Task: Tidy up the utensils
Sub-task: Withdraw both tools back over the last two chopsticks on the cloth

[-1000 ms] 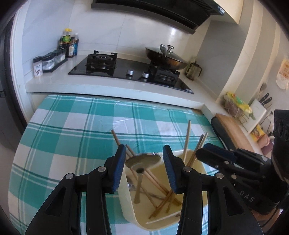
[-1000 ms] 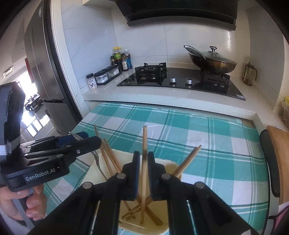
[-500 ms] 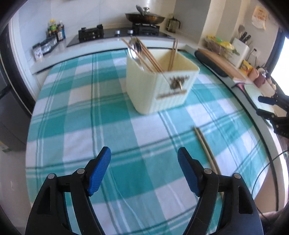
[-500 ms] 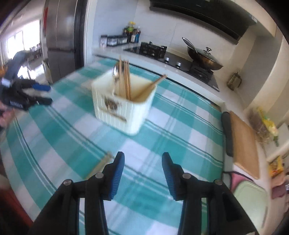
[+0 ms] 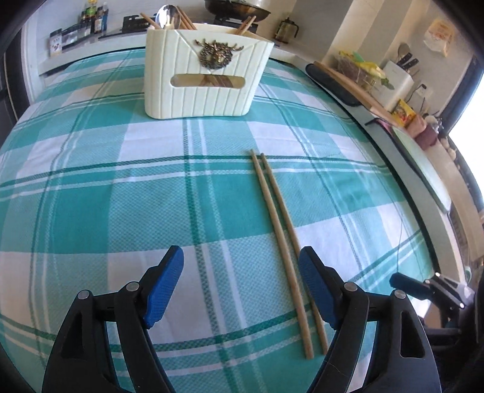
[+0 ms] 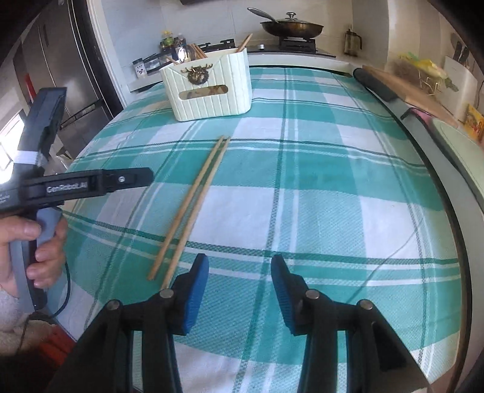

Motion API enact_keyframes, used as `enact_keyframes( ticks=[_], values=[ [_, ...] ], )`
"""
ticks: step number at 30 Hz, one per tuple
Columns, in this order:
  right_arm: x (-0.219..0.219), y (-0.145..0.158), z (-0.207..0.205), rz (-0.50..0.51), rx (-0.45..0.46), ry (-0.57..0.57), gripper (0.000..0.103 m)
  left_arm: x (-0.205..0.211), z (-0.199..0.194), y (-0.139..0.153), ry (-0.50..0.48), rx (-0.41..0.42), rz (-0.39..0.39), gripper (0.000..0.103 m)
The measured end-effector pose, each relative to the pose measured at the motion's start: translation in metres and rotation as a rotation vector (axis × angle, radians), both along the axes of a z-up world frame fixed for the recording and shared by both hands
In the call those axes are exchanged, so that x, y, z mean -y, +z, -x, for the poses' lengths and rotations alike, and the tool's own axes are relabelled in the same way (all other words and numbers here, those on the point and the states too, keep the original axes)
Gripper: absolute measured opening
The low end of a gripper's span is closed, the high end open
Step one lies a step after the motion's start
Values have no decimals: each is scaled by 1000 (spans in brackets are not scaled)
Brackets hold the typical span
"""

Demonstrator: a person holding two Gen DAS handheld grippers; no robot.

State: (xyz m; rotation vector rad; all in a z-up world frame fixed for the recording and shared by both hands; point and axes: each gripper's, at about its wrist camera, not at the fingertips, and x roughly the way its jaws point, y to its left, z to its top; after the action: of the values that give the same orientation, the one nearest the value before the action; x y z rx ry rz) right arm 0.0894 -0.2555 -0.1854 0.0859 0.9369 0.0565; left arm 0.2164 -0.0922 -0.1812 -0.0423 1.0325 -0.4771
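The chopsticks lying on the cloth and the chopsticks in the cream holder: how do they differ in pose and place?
The loose pair of chopsticks lies flat on the checked tablecloth, side by side; the chopsticks in the cream holder stand leaning, only their tips showing. The loose pair is alone; the held ones share the holder with a spoon. Both look like plain wood.

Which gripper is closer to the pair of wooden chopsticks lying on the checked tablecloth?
Left. The left gripper is open, with the pair of wooden chopsticks running between its fingers, close to the right one. The right gripper is open, and the pair's near ends lie just left of it.
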Motion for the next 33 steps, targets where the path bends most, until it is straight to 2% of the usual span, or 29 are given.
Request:
enact_keyframes(
  ticks=[5,16,19,21,22,24,25,26,27,30,33],
  values=[
    [1,-5,-4,-30,-14,-13,44,18,1,-15,1,-4,-46,80],
    [16,-5,-3,-51,0,-73,44,41,6,-25,-21,111,-230,86],
    [17,-5,-2,-44,0,-78,44,38,6,-25,-16,122,-222,84],
    [14,-4,-1,-29,0,-75,44,33,6,-23,-10,132,-214,65],
    [12,-4,-1,-20,-1,-71,44,30,6,-22,-10,135,-212,59],
    [7,-5,-2,-10,-6,-57,44,23,5,-20,-4,137,-208,36],
    [3,-6,-5,-8,-11,-48,44,18,5,-19,-1,136,-203,29],
    [-2,-6,-8,-5,-16,-37,44,13,4,-18,1,132,-192,17],
    [-8,-6,-12,-4,-20,-22,44,9,4,-18,4,126,-180,11],
    [-31,-12,-30,1,-47,42,44,-6,8,-16,35,120,-172,8],
    [-57,-25,-49,53,-97,98,44,-29,13,-18,79,106,-174,8]
  ],
)
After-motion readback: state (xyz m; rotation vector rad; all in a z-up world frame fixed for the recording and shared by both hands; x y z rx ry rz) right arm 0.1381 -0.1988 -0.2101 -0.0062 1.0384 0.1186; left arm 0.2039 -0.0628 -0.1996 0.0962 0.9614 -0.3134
